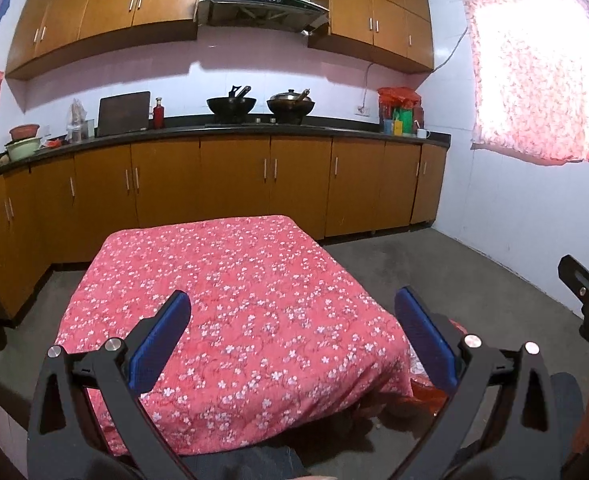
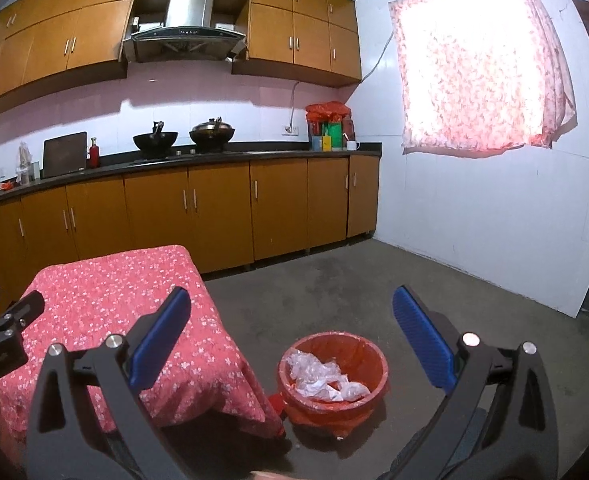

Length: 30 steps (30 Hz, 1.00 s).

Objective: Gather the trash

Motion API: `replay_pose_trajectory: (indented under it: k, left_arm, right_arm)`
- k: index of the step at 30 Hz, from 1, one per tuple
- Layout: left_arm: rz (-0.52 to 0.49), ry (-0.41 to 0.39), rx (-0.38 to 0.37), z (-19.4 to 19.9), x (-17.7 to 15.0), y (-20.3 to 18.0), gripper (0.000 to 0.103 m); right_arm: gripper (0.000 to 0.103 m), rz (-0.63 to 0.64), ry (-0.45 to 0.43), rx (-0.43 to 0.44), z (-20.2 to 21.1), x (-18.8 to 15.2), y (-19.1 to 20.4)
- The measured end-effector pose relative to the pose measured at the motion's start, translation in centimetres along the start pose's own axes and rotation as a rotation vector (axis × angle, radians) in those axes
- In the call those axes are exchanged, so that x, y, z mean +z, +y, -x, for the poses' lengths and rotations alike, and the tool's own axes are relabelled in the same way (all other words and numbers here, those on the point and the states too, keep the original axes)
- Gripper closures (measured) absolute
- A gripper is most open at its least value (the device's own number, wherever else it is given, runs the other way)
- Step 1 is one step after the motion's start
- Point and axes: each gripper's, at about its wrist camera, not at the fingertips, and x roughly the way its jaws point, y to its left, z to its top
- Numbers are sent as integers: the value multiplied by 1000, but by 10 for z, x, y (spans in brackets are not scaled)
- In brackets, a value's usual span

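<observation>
A red bin (image 2: 368, 390) lined with a red bag stands on the floor to the right of the table and holds crumpled clear plastic and white paper trash (image 2: 326, 378). My right gripper (image 2: 292, 316) is open and empty, held above and in front of the bin. My left gripper (image 1: 294, 314) is open and empty over the near part of the table, which is covered by a red floral cloth (image 1: 234, 300). No trash shows on the cloth. A bit of the bin's red bag (image 1: 426, 394) peeks past the table's right corner in the left wrist view.
Wooden cabinets (image 1: 234, 184) and a dark counter (image 1: 294, 130) with two woks, a laptop and bottles run along the far wall. A curtained window (image 2: 478, 64) is on the right wall. Grey concrete floor (image 2: 434, 280) lies right of the table.
</observation>
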Motion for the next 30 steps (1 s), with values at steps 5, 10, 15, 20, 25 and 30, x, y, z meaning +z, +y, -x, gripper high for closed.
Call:
replay_pose_trajectory:
  k: [5,10,15,20,25,30]
  left_arm:
    - [-25,-13,11,4,-4,-3,2]
    - [-30,-15,4,4,-5,-7,2]
    - [-23,-6,-7,3,-5,-8,2]
    - [-31,-8,-9,4,-6,-10,2]
    - [-32,-8,-6,6,-6,-10,2]
    - [-30,-10,-3,6,-6,-9,2]
  right_arm:
    - [4,13,3,4,1,-4,3]
    - [4,18,11,12,-1,-4,5]
    - [4,13,14,12,-2,-4,3]
    - [4,14,17,14,-2,-5,4]
    - [4,16,17,14,-3,-6,3]
    - [4,10,24,16,-3,-7,4]
